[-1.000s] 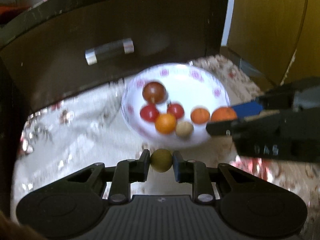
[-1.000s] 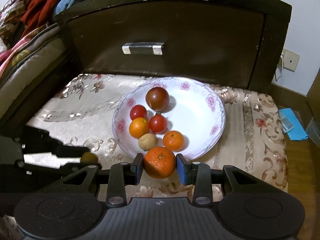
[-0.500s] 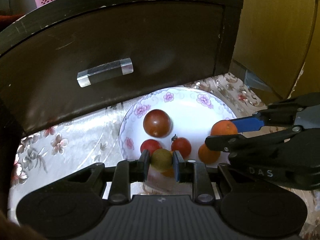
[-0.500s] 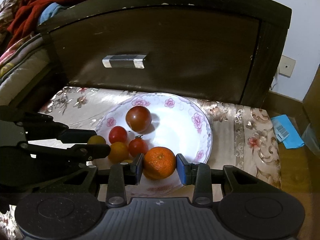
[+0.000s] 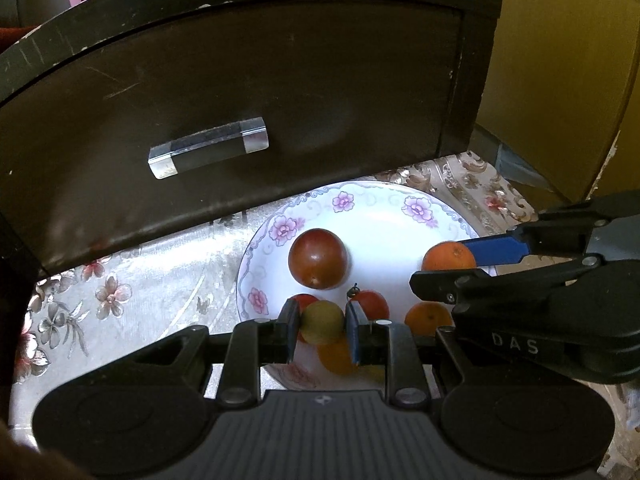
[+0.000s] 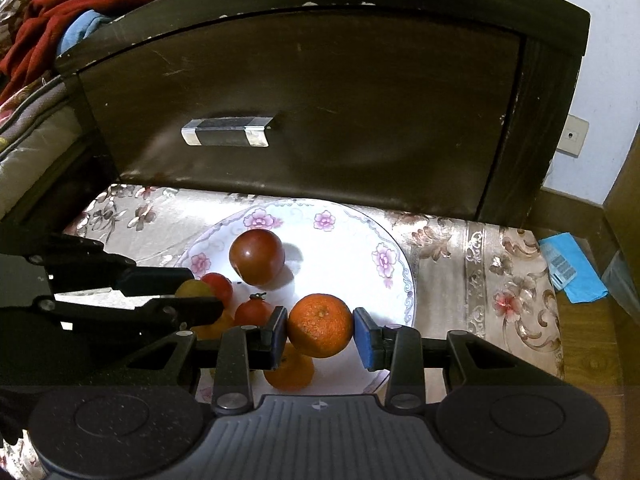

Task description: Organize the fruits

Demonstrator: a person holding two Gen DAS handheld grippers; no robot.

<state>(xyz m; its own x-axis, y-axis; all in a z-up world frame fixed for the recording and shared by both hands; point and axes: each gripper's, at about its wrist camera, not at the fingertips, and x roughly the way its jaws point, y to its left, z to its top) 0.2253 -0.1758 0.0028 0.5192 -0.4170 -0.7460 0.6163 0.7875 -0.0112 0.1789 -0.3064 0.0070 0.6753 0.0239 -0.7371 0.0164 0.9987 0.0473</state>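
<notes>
A white plate with pink flowers (image 5: 416,210) (image 6: 384,258) lies on a patterned cloth and holds a large dark red tomato (image 5: 318,258) (image 6: 257,257), two small red tomatoes (image 5: 372,304) (image 6: 252,312) and small oranges (image 5: 428,316) (image 6: 290,372). My left gripper (image 5: 322,330) is shut on a small yellow-green fruit (image 5: 322,322) over the plate's near left part. My right gripper (image 6: 320,334) is shut on an orange mandarin (image 6: 320,326) (image 5: 448,256) above the plate's near right part. Each gripper shows from the side in the other's view.
A dark wooden drawer front (image 5: 240,92) (image 6: 320,100) with a clear bar handle (image 5: 208,152) rises just behind the plate. Red and blue clothes (image 6: 60,36) lie at the far left. A blue packet (image 6: 568,266) rests on the floor to the right.
Both grippers have carried their fruit forward from the plate's near rim to over the plate. The drawer front looms closer. Both grips hold as before.
</notes>
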